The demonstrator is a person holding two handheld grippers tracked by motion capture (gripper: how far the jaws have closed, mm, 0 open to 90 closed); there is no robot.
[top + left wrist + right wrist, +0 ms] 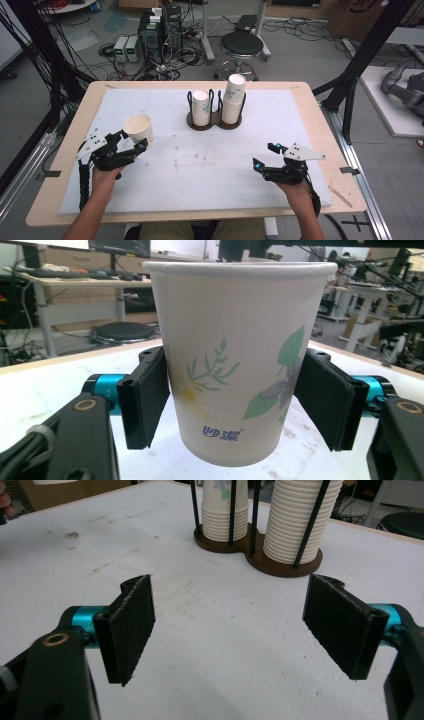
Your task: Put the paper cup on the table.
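A white paper cup (235, 355) printed with flowers and leaves stands upright between the jaws of my left gripper (134, 141), which is shut on its sides and holds it above the white mat. In the high view that cup (139, 129) is at the table's left. My right gripper (265, 156) rests low at the right of the mat, open, with nothing between its pads (131, 625). A dark brown two-slot cup holder (214, 121) at the back middle carries two stacks of paper cups; the right stack (233, 100) is taller than the left stack (201, 107).
A white mat (210, 165) covers most of the wooden table (320, 125). In the right gripper view the cup holder (260, 555) stands ahead, with bare mat between it and the jaws. Beyond the table are a stool (242, 46), computers and cables on the floor.
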